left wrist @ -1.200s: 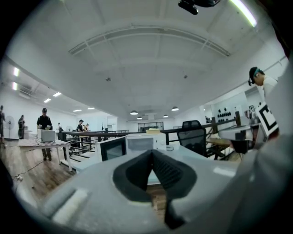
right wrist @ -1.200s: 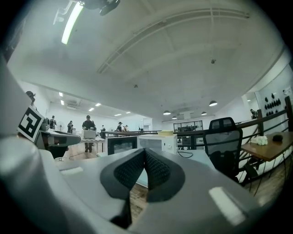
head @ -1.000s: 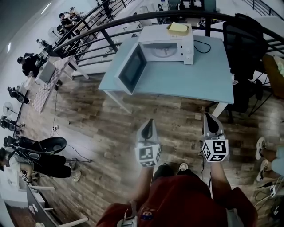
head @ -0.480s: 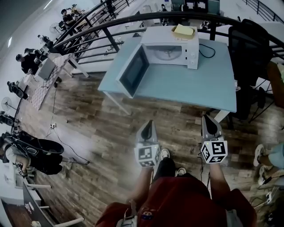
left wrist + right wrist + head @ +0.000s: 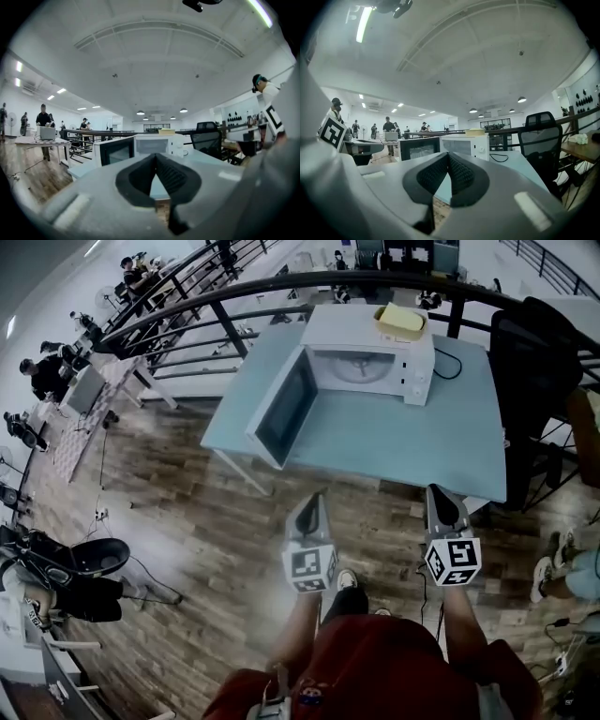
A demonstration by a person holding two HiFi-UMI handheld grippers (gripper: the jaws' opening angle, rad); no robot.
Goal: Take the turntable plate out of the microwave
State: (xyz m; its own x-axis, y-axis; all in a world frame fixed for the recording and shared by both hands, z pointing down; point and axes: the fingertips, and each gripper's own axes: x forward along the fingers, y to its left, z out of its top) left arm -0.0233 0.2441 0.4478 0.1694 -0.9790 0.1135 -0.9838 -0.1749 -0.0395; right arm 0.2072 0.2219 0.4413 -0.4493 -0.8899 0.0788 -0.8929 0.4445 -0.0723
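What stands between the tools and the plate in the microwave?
Nothing visible. The door hangs open to the left, the plate lies exposed in the microwave, and only table top lies before it.

Both grippers [image 5: 317, 507] [image 5: 439, 502] level; fingers closed

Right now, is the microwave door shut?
No: in the head view the door stands swung wide open, and the plate shows inside the microwave.
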